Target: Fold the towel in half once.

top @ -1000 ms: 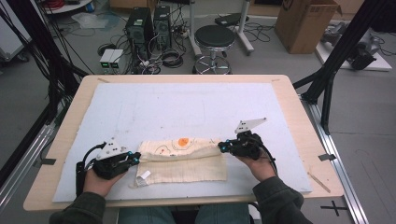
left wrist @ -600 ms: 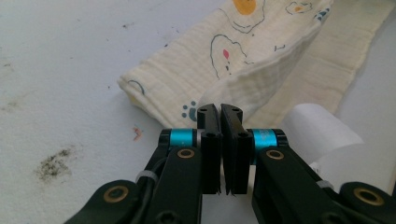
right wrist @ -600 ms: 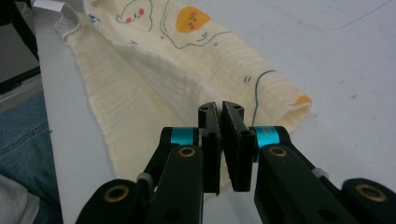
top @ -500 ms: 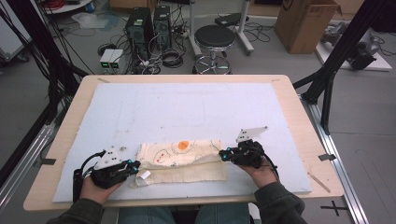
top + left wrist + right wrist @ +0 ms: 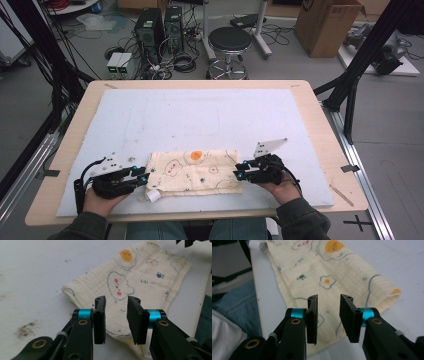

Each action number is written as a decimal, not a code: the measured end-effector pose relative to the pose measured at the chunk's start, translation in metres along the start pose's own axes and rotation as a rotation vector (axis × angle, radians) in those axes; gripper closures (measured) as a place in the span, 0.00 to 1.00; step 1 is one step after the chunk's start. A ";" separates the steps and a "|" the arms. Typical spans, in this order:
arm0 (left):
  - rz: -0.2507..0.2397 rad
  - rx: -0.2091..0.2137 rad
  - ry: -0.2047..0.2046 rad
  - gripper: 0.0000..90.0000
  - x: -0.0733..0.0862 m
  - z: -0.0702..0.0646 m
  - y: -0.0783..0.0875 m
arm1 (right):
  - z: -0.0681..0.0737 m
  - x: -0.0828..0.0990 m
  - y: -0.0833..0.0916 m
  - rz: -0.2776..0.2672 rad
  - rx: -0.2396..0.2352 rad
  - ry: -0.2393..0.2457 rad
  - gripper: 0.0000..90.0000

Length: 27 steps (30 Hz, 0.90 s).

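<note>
- High view showed the folded cloth (image 5: 194,172) lying flat near the table's (image 5: 320,125) front edge, between both grippers.
- Left gripper (image 5: 116,315) had just been opening — jaws apart, nothing clamped, cloth beneath them.
- Right gripper (image 5: 328,315) likewise — jaws parted over the cloth's other end.
- Since a second earlier, both ends were released; the fold looked finished.
</note>
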State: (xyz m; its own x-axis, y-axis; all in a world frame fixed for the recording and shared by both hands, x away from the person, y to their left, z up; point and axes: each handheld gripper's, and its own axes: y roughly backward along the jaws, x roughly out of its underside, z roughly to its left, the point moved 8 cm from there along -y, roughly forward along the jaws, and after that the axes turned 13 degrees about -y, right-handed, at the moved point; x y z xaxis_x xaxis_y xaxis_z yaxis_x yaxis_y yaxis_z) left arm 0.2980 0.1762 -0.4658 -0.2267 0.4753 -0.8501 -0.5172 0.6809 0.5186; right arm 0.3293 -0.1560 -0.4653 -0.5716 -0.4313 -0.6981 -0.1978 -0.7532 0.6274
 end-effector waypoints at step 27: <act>0.111 0.067 -0.073 0.89 0.022 -0.017 -0.015 | 0.008 0.024 -0.024 0.126 -0.002 0.084 0.91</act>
State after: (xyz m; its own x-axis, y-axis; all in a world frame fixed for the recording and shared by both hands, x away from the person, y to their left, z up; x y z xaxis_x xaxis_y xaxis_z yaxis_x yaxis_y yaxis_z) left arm 0.2869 0.1672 -0.4941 -0.2177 0.5874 -0.7794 -0.4354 0.6563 0.6162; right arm 0.3139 -0.1443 -0.4943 -0.5227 -0.5629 -0.6402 -0.1268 -0.6913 0.7114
